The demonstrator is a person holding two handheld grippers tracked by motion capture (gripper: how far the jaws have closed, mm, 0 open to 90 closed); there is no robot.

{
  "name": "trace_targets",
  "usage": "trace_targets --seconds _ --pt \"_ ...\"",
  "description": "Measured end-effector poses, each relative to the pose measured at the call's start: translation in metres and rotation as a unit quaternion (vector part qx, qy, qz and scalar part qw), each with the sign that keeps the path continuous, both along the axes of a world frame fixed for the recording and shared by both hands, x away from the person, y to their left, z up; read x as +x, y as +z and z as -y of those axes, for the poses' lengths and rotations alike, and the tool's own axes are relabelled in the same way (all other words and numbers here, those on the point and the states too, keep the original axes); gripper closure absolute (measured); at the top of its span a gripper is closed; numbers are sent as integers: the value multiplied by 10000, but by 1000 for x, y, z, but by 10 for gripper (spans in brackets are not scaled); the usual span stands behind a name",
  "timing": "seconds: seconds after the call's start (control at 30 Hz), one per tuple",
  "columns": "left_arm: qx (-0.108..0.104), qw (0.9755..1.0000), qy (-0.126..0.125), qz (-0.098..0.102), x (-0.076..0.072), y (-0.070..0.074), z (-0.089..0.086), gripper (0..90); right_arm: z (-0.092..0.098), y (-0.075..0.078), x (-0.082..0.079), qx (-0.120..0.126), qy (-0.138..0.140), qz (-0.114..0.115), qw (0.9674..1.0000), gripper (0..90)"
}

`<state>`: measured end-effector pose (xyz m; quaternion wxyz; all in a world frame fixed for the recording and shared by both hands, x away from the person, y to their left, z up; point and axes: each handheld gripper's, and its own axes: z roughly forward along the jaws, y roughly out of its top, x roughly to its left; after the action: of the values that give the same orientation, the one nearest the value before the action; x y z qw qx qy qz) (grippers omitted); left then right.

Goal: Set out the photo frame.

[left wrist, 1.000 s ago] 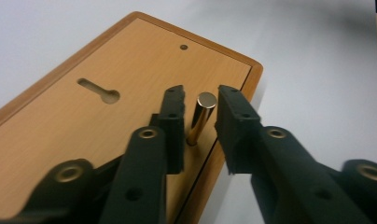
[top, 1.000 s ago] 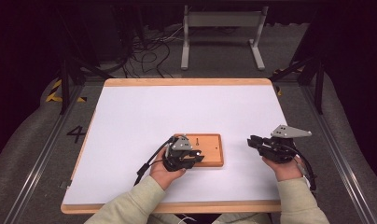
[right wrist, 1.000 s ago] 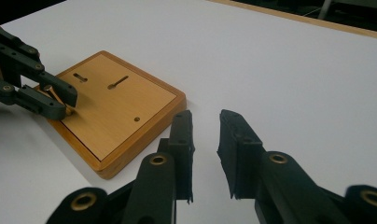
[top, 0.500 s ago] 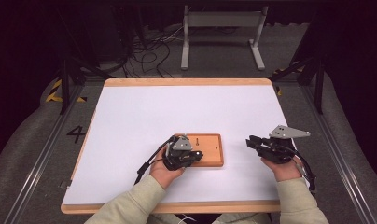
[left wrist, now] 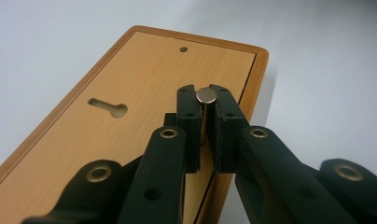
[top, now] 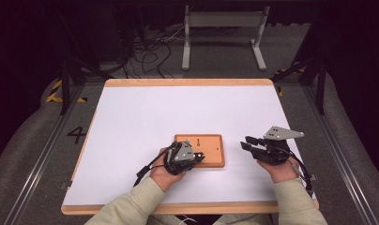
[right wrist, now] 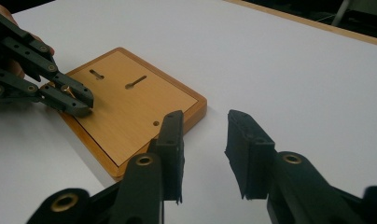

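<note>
Left gripper (left wrist: 204, 119) clamped on pin (left wrist: 206, 95); pads press both sides of it, jaws just closed further onto it. Pin: short metal cylinder, round flat end facing the left gripper view's camera, upright over board (left wrist: 130, 102), near the board's long edge on the person's side. Whether pin's foot touches the board: cannot tell, hidden by the pads.

Largest to smallest, all placed against the board:
- Table (top: 145, 117): white top, wooden rim, under the board and around it on all sides.
- Board (top: 204, 147): wooden plaque, flat on table, rimmed edge, near the person's side of the table, between the two hands.
- Right gripper (top: 251, 144): well apart from the board, off its right short edge, pointing toward it. Jaws parted, nothing between them; just opened further. Seen over bare table top in right gripper view (right wrist: 203, 154).
- Left gripper in high view (top: 195, 157): over the board's near-left corner, hand behind it.
- Keyhole slot (left wrist: 108, 107): cut in the board face, left of pin in left gripper view.
- Small hole (left wrist: 184, 49): in the board face near its far short edge.
</note>
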<state>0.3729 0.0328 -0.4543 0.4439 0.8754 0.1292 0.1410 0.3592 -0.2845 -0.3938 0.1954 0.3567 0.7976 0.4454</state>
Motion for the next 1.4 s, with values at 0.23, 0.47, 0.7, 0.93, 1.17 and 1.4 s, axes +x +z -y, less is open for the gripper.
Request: trace_targets --seconds 0.23,0.47,0.7,0.93,1.17,1.4 --pt "101 9993 -111 338 -7 -1 0 838 -7 -1 1 32 107 -29 9999 623" --pt "185 9979 -204 584 -15 -3 0 837 -10 -2 4 161 251 -117 9995 582" --pt "375 9925 -437 1079 -24 -2 0 838 -14 -1 8 316 347 -155 9988 463" --pt "605 9860 -589 1439 -32 -2 2 839 -24 -1 18 518 581 -454 9959 304" --pt "811 9799 -666 1697 -40 -1 4 840 -40 -6 28 492 733 -655 9939 246" --pt "865 9775 -701 1789 -43 -1 4 840 -52 -13 41 440 821 -897 9916 225"
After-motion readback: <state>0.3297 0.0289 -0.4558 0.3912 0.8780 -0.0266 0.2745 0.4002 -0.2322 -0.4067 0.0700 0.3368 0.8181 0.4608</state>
